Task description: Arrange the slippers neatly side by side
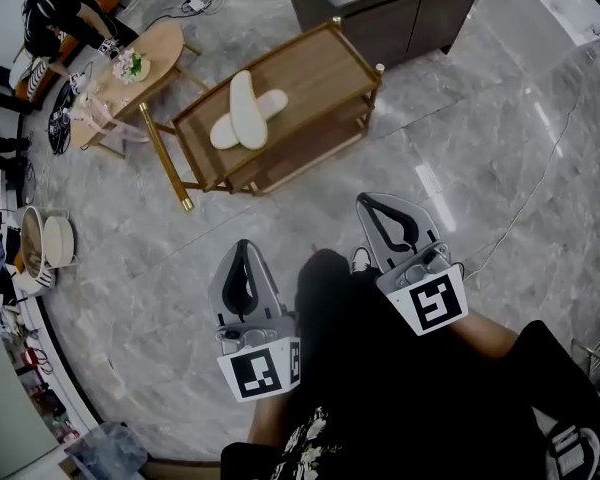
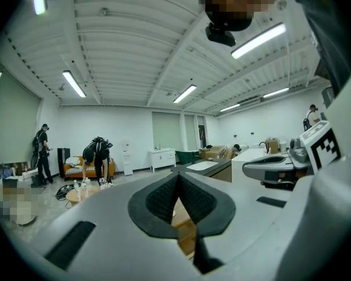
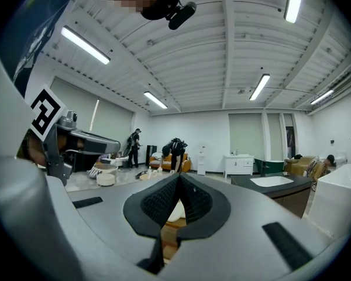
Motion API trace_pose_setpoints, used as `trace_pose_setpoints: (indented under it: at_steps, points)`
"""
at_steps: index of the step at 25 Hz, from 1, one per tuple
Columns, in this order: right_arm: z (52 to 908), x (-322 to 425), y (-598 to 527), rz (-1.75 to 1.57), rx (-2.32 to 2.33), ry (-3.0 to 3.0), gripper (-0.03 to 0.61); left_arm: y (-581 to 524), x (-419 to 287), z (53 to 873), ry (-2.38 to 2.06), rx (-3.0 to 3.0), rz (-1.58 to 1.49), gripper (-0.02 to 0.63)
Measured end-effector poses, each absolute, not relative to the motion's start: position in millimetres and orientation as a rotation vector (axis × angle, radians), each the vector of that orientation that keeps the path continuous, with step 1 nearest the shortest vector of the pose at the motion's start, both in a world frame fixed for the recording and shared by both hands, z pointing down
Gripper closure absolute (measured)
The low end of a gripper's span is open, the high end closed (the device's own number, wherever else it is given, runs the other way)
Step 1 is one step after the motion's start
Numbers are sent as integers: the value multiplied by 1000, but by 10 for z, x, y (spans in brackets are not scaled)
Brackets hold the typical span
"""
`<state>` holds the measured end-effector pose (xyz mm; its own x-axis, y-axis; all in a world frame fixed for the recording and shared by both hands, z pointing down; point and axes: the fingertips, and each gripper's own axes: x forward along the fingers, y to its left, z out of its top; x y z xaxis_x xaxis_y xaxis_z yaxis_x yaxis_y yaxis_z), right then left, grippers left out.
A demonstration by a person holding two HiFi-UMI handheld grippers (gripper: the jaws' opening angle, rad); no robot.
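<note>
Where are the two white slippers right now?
In the head view the slippers lie crossed, one over the other, on the top shelf of the wooden cart, in the upper middle, right of the small oval table.

Upper centre of the frame: wooden cart (image 1: 320,68) with gold-coloured posts, standing askew on grey marbled floor (image 1: 480,168). On its top shelf, toward the left end, two white slippers (image 1: 247,111), crossed one over the other.

Honestly can't read any text, brand or number anywhere, there's just the black-and-white square markers (image 1: 257,373) on the left gripper (image 1: 242,246) and right gripper (image 1: 373,203), pure pattern, no letters.
</note>
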<state>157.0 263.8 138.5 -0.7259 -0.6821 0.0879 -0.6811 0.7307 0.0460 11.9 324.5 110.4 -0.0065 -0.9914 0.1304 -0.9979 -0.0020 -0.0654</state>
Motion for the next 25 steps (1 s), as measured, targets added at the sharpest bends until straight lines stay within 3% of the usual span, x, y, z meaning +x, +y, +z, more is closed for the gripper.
trace_pose_setpoints:
  at_steps: [25]
  points:
    - [1492,1467,2322,-32,1083,-2782,587,2907,-90,1250,-2185,2162,228,626]
